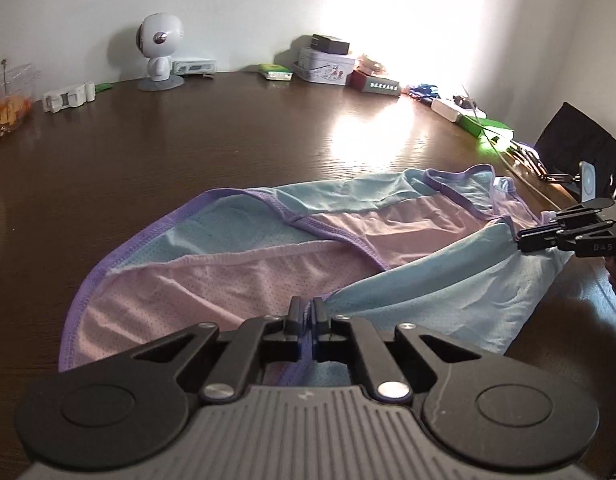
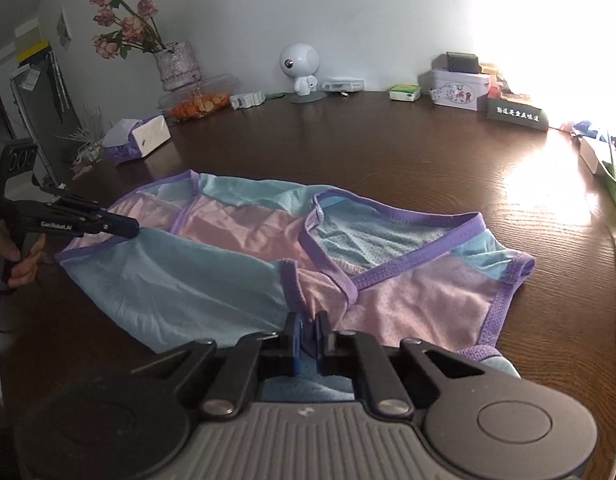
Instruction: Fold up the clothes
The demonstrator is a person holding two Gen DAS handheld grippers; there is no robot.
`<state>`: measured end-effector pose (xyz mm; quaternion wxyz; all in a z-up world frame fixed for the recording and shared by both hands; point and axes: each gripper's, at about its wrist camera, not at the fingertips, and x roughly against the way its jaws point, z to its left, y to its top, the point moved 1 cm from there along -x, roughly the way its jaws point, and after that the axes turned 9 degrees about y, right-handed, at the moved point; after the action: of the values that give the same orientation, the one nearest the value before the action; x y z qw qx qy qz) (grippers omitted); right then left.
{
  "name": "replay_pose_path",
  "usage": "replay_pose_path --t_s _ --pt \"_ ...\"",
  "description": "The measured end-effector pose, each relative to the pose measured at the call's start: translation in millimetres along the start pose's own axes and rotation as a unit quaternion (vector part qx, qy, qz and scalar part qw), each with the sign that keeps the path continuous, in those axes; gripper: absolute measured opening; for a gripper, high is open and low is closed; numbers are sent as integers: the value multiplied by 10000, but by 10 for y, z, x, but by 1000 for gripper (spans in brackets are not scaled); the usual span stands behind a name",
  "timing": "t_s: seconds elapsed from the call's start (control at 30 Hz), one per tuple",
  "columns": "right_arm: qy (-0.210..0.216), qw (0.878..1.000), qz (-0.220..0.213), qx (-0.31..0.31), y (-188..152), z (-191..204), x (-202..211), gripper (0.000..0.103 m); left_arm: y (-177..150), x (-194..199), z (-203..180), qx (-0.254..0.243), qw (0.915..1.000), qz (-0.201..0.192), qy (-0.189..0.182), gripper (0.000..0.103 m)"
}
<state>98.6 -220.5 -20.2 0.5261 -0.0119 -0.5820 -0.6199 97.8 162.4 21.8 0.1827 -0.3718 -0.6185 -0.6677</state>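
Pink-and-blue mesh garment (image 1: 243, 276) lies on the dark desk (image 1: 187, 152); my left hand-held gripper (image 1: 307, 307) and right hand-held gripper (image 2: 306, 322) each pinch its near edge

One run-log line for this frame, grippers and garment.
left gripper: shut on garment hem | right gripper: shut on garment hem | garment: pink-blue mesh vest, spread on table

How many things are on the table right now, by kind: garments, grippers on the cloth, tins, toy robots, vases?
Garments: 1, the pink and blue garment
Grippers on the cloth: 2, the left gripper and the right gripper, each shut on a near edge
Tins: 1, the white tin
Toy robots: 1, the white toy robot
Vases: 1, the flower vase
Total: 6
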Motion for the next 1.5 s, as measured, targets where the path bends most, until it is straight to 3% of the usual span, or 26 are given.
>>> replay_pose_path --t_s 0.07,0.13,0.17,0.2,0.3,0.43,0.53,0.73,0.87,0.9,0.97,1.03,1.1,1.17,1.3,1.4,1.5 --pt "-141 9999 -48 47 -17 46 30 8 -16 43 8 35 10000 -21 58 10" --pt "-230 9992 -172 295 -40 156 93 12 -79 181 38 -44 9998 -124 115 32" --pt "-203 9989 -221 369 -47 188 121 12 -122 262 62 -70 9997 -189 127 49" --pt "-232 9985 -254 435 -66 218 133 12 -165 342 87 -95 9995 -250 136 52" --pt "-365 9977 -77 572 -157 246 72 13 -362 468 197 -110 9997 -191 106 52" --pt "-553 9946 -170 866 -272 275 93 13 -608 541 192 -586 9972 -342 310 52" --pt "-588 9955 -174 726 -343 282 188 13 -657 569 238 -520 9975 -404 257 52" --pt "-713 9956 -217 566 -606 387 465 13 -718 668 205 -508 9983 -230 -193 51" --pt "-802 9958 -173 416 -784 419 681 13 -782 786 215 -349 9972 77 -659 51" --pt "-809 9959 -162 368 -809 414 723 13 -785 808 227 -308 9967 163 -731 47" --pt "-733 9971 -68 194 -772 379 802 14 -656 846 273 -200 9966 204 -768 48" --pt "-592 9980 -170 109 -650 328 955 14 -382 926 265 -358 9978 -195 -531 54" --pt "-538 9973 -432 242 -409 275 1039 20 -9 856 167 -632 9963 -445 -385 73" --pt "-562 9963 -448 468 -113 181 953 28 391 529 25 -884 9941 -386 -493 79" --pt "-609 9951 126 770 349 -1 353 32 893 -237 -255 -1447 9872 106 -656 78" --pt "-418 9953 505 713 476 -110 -28 32 936 -652 -274 -1456 9855 453 -738 72" --pt "-511 9939 710 673 500 -198 -213 31 829 -801 -288 -1558 9819 606 -891 70"
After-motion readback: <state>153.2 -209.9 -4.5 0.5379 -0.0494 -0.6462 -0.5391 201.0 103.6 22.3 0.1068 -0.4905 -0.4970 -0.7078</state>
